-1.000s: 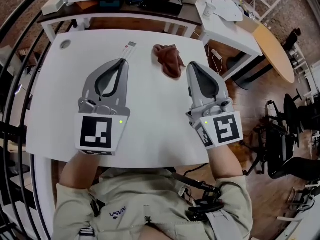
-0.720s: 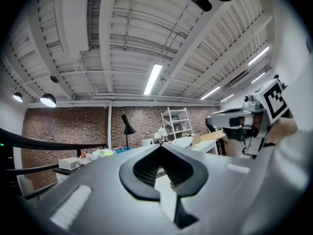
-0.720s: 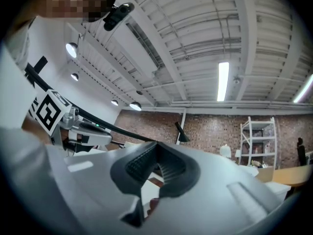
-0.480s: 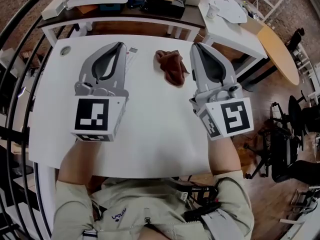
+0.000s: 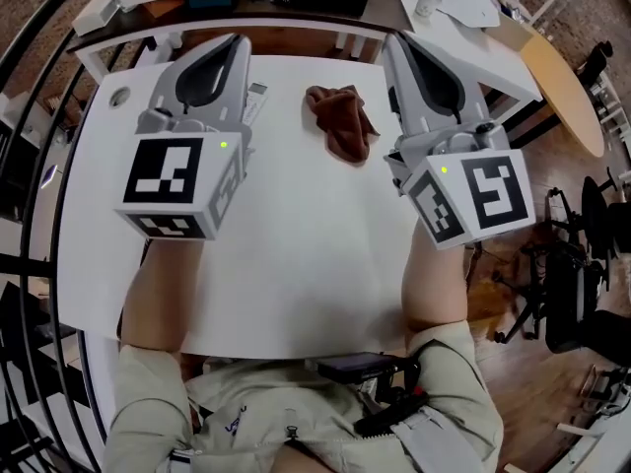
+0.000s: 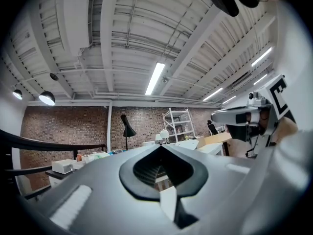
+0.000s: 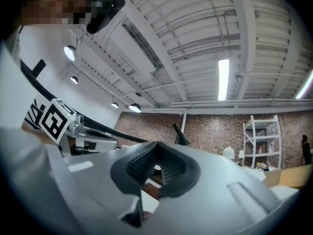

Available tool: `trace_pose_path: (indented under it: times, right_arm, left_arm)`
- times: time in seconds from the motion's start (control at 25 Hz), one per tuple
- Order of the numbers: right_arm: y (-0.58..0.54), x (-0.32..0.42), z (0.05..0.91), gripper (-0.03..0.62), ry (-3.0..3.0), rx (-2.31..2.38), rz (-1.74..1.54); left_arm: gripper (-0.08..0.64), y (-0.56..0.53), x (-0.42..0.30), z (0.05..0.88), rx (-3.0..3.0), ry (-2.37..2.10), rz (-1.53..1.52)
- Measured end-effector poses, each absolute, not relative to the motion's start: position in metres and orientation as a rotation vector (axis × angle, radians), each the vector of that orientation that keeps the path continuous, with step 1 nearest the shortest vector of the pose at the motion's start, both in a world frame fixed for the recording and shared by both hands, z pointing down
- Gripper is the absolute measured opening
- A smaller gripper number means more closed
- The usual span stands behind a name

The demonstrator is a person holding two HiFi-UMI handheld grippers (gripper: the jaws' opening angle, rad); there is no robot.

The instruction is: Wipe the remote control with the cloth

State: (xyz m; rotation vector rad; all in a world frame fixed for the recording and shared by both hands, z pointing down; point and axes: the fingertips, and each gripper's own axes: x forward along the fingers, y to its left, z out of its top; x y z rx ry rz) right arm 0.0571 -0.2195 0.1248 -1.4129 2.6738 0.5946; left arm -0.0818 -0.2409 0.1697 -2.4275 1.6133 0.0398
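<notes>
1. Left gripper (image 5: 235, 41): jaws pressed together with nothing between them. We're seeing it higher and further toward the table's far edge than a second ago.
2. Remote control (image 5: 254, 95) is lying on the white table (image 5: 296, 264), mostly covered by that gripper – only a sliver is showing now.
3. Cloth (image 5: 340, 121) is sitting bunched between the two grippers, untouched and apart from the remote.
4. Right gripper (image 5: 394, 39): also closed and empty, and likewise lifted and moved forward.
5. We're judging that wiping hasn't started; the jaws need to open before any cloth pickup.
6. Only the head view is showing table, cloth and remote. Both gripper views are pointing up at ceiling and brick wall, confirming the tips are meeting.
</notes>
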Motion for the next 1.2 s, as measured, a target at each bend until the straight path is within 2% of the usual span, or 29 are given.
trace_pose_path:
  times: [0.4,0.68,0.8,1.08,1.2]
  right_arm:
    - [-0.252,0.067,0.146,0.003,2.743,-1.477,0.527]
    - [-0.268,0.069,0.174,0.003,2.827,-1.532,0.496]
    - [-0.273,0.066,0.182,0.005,2.849,-1.534,0.487]
    - [-0.275,0.058,0.186,0.005,2.864,-1.535,0.508]
    - [-0.274,0.058,0.190,0.010,2.885,-1.539,0.521]
  left_arm:
    - [0.006,-0.272,-0.097,0.192,-2.509,1.640,-0.015]
    - [0.006,-0.285,-0.095,0.225,-2.571,1.607,-0.193]
    - [0.071,-0.291,-0.101,0.233,-2.608,1.607,-0.233]
    - [0.071,-0.291,-0.097,0.234,-2.606,1.582,-0.240]
    - [0.143,-0.290,-0.092,0.244,-2.616,1.559,-0.303]
